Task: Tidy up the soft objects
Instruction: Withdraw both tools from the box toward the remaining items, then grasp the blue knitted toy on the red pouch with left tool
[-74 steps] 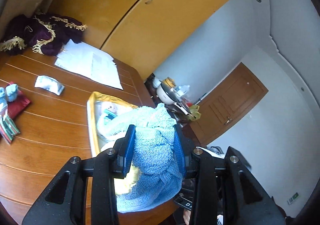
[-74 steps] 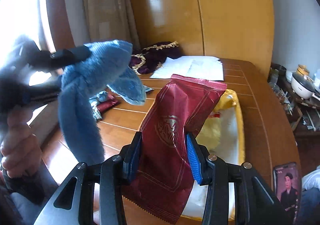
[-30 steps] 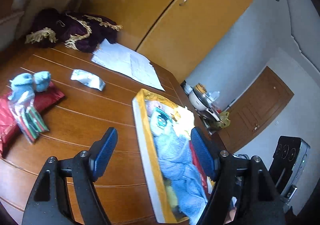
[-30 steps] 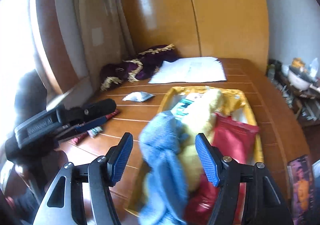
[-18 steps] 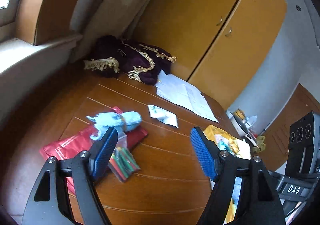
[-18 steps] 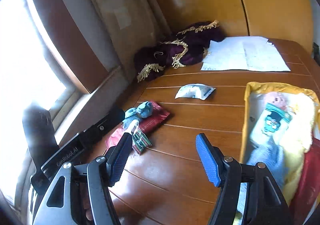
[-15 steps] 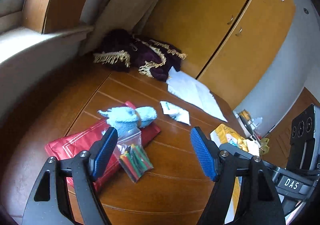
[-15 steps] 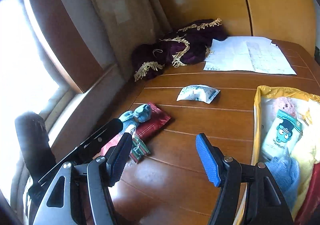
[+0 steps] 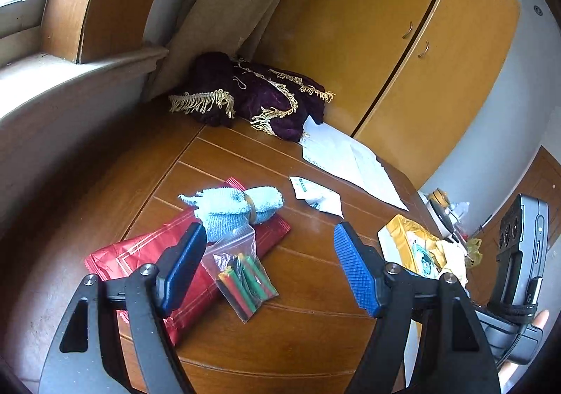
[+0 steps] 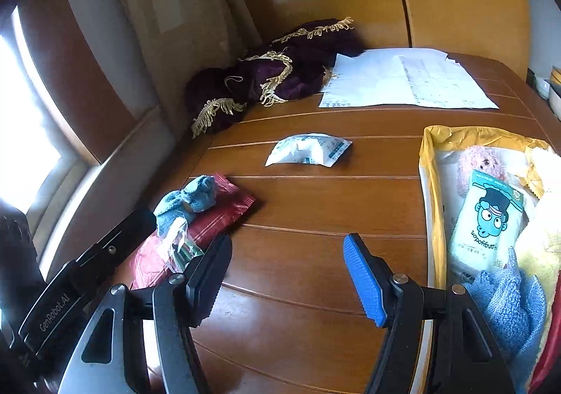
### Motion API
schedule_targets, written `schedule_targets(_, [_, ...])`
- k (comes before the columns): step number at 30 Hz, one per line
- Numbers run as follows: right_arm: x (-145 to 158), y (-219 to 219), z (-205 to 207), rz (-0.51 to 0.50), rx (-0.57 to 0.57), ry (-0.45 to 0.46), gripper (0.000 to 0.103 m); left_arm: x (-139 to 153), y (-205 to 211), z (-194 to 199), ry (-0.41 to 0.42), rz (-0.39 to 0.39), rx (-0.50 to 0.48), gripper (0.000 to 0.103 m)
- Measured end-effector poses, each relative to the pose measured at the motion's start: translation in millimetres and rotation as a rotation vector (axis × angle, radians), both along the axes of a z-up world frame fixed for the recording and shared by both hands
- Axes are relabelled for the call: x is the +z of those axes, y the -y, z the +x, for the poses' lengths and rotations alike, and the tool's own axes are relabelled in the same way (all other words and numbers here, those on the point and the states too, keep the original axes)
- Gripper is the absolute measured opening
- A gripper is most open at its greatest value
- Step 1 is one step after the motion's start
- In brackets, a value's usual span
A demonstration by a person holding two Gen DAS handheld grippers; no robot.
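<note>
A rolled light-blue towel (image 9: 233, 206) (image 10: 191, 199) lies on a red foil packet (image 9: 164, 264) (image 10: 210, 222) at the table's left. A clear bag of coloured sticks (image 9: 242, 273) leans against them. My left gripper (image 9: 268, 269) hovers open just above this pile. A white pouch (image 9: 315, 195) (image 10: 306, 148) lies mid-table. My right gripper (image 10: 287, 276) is open over bare wood, left of the yellow-lined tray (image 10: 429, 183) holding a blue cloth (image 10: 508, 306), a yellow towel, a cartoon tissue pack (image 10: 485, 218) and a pink plush.
A purple fringed cloth (image 9: 252, 95) (image 10: 273, 78) is bunched at the table's far corner beside white papers (image 9: 350, 157) (image 10: 403, 81). Wooden wardrobe doors stand behind. A window sill runs along the left. The other gripper's black body (image 10: 70, 288) shows at lower left.
Both grippers let go of the blue towel and red packet into the tray, opened, and swung left. My left gripper has since drawn closer to the pile of towel, packet and stick bag.
</note>
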State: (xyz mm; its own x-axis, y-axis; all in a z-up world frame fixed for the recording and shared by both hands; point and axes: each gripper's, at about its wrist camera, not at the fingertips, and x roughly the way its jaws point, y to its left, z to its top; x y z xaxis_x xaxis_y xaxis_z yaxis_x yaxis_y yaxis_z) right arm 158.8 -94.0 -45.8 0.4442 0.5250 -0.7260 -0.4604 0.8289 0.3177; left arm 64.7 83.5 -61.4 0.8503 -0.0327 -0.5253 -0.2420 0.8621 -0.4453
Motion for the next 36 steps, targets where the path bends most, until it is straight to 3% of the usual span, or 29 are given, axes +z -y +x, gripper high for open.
schedule_targets(23, [-0.1, 7.9, 2.3, 0.035, -0.018, -0.011, 0.068, -0.3, 2.3, -0.9, 0.003, 0.018, 0.008, 0.075])
schedule_targets(32, [2.3, 9.3, 0.6, 0.064, 0.006, -0.012, 0.068, -6.2, -5.9, 8.7, -0.084, 0.031, 0.056, 0.075])
schedule_targets(36, [1.3, 4.1, -1.9, 0.054, 0.024, -0.007, 0.068, 9.3, -9.9, 17.5, -0.092, 0.092, 0.039, 0.075])
